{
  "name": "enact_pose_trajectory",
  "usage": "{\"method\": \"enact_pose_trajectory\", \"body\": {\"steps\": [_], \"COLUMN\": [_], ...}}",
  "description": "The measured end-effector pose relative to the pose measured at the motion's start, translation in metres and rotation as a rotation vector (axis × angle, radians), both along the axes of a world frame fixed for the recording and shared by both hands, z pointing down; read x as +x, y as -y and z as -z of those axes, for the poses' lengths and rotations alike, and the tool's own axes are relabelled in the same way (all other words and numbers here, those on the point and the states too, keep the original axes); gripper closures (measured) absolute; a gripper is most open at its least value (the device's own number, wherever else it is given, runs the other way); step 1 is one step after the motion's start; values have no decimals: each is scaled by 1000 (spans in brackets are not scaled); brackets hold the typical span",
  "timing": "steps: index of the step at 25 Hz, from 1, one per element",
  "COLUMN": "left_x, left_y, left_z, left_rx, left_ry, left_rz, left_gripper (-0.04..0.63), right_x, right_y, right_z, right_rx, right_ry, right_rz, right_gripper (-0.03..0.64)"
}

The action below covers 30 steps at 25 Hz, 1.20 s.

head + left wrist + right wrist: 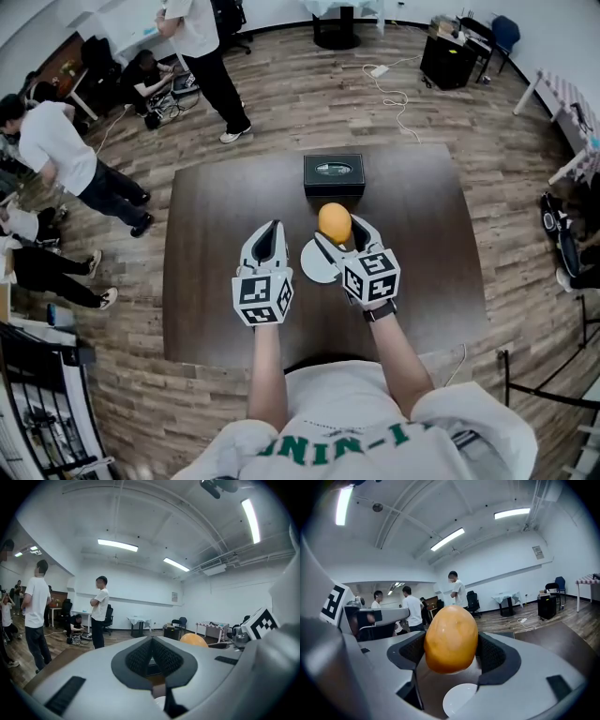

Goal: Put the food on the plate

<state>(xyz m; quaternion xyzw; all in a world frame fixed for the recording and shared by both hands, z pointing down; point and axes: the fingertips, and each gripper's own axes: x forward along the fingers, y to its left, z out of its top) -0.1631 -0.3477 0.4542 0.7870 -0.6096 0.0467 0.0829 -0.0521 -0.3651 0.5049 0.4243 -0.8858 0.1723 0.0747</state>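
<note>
An orange, egg-shaped piece of food (335, 222) is held in the air between the pads of my right gripper (341, 233), which is shut on it. In the right gripper view the food (451, 638) fills the space between the jaws and hangs above a small white plate (461, 703). On the dark table, partly under the right gripper, lies the plate (314, 263). My left gripper (272, 231) hovers just left of the plate, its jaws shut and empty. Its own view shows the closed pads (152, 659) and the food (193, 640) to the right.
A black box (334, 174) stands on the dark brown table (216, 244) beyond the plate. Several people stand or crouch on the wooden floor at the far left. Cables, a black cabinet and chairs are at the back of the room.
</note>
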Motion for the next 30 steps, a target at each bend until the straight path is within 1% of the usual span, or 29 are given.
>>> {"method": "enact_pose_trajectory", "body": {"steps": [3,7,11,15,19,22,30], "left_x": [-5,-9,-12,-13,-7,-4,-12], "left_y": [13,21,29,34,37,39,48], "left_z": [-16,-35,-54,-79,-101,-114,-141], "left_rx": [-29,-81,-109,-153,-210,-237,-289], "left_ry": [-12,-53,-57,-61,-70,-78,-84], "left_rz": [-2,-8,-7,-10,-32,-41,-18], "left_gripper": [581,581,581,581,581,581,581], "right_x": [-3,-6,-7,-7,-9,-9,-19], "right_y": [12,19,23,21,21,21,18], "right_z": [-21,-51,-86,-120,-146,-165,-217], "right_rx": [-32,-86,-147,-203,-240,-268,-360], "right_ry": [-18,-51,-72,-123,-156,-172,-245], "right_rz": [-4,-9,-11,-7,6,11,58], "right_gripper": [265,265,265,265,264,264,264]}}
